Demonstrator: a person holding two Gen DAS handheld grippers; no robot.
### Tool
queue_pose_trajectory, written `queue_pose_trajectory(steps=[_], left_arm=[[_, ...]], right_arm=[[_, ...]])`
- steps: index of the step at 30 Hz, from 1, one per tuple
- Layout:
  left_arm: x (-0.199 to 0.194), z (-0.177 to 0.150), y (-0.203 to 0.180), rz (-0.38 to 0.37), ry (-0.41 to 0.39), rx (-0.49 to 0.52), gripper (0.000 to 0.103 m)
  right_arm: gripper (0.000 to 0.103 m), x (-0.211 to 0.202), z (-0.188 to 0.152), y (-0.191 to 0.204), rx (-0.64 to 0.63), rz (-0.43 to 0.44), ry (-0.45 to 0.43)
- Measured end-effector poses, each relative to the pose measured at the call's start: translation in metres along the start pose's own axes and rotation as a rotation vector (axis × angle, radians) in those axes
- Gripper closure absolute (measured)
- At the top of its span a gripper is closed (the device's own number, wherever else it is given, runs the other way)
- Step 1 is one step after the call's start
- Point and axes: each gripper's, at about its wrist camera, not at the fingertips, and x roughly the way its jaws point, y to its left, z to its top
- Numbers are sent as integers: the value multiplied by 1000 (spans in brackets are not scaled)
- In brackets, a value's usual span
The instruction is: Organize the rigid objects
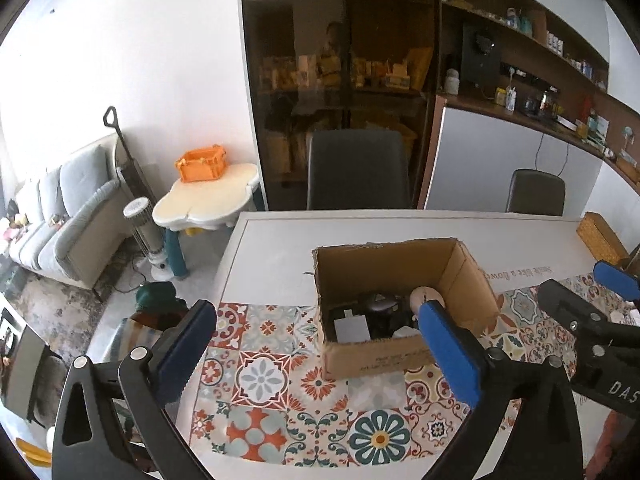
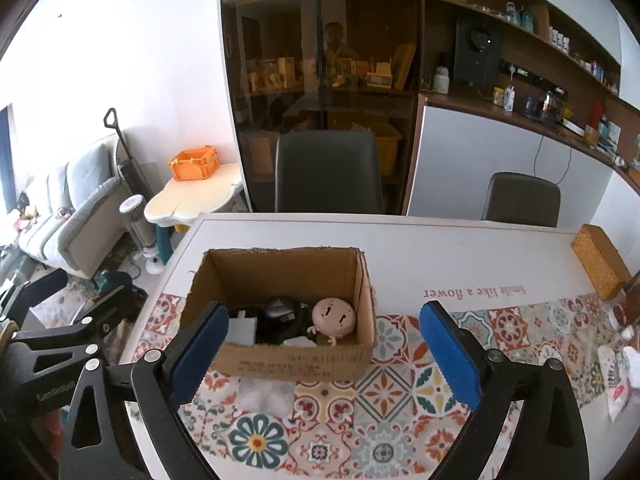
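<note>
**Open Carton Holds the Sorted Items**

A brown cardboard box (image 2: 292,356) stands upright on the patterned table mat, its top open and its upper edges roughly torn. Printed text runs along its near wall. Inside, a pink round-headed doll figure (image 2: 334,316) lies against the right wall, face up. Just left of it sits a black rounded object (image 2: 280,312), and a small white-grey card (image 2: 242,330) stands near the left side.
</note>
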Motion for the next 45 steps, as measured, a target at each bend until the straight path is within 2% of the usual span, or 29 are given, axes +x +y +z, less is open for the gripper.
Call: queue_pose_trajectory(steps=[4,8,23,45], left_arm=[[-29,-11,0,39,-51,8,0],[-53,-20,3,12,-73,4,0],[-123,-43,-2,14,-195,50,0],[-150,-47,0,3,-231,45,0]], right_arm=[[5,-25,-9,0,5,-1,-22],[5,-48,-17,-2,16,-2,-39],[5,-114,-49,1,39,-7,-116],[4,-143,-63,2,38,-1,-161]])
